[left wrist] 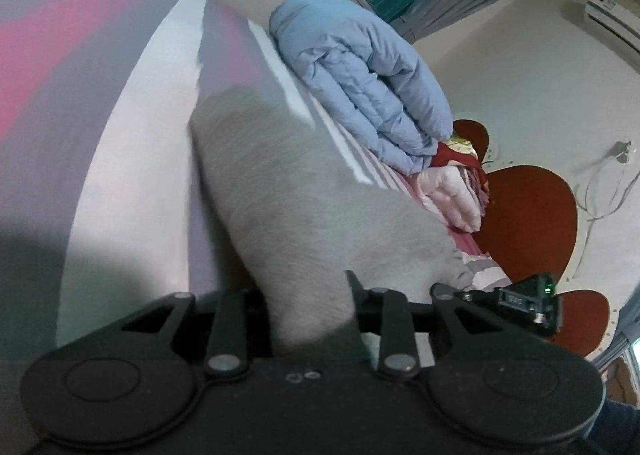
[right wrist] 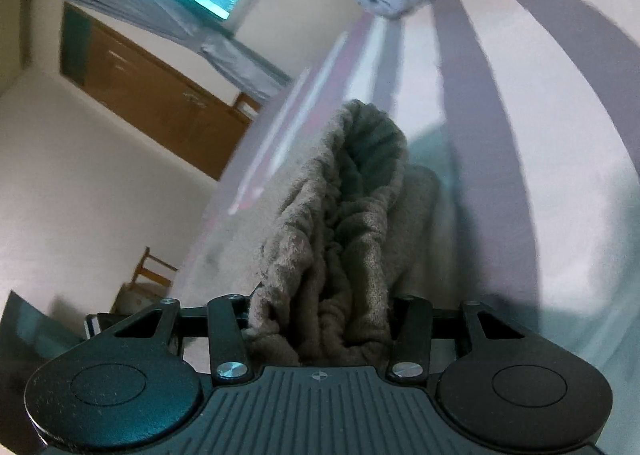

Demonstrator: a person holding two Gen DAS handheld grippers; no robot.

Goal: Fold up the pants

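You have the pants [left wrist: 304, 215] in both tools at once: the left hand-held gripper [left wrist: 316, 319] is closed narrow on a flat layer of the grey-beige cloth at the bottom centre of its frame, and the right hand-held gripper [right wrist: 320, 331] stands about half wide, clamped on a thick bunched wad of the same fabric [right wrist: 344, 223], which looks like the gathered, ribbed waistband. From each grip the garment runs up toward mid-frame, partly lifted over the striped bed sheet [left wrist: 120, 159]. Expect soft, limp, fleecy knit: light, no stiffness, so anything unheld sags and trails. It is not slippery, and the nap probably drags on the sheet, so lift rather than slide. The thick elastic band is a secure hold; the thin single layer on the left is the likelier to creep out, so take it well in from the edge. Keep the span between your two grips taut for a straight crease. A folded blue quilt [left wrist: 360, 79] lies in the upper centre of the left view, well apart.
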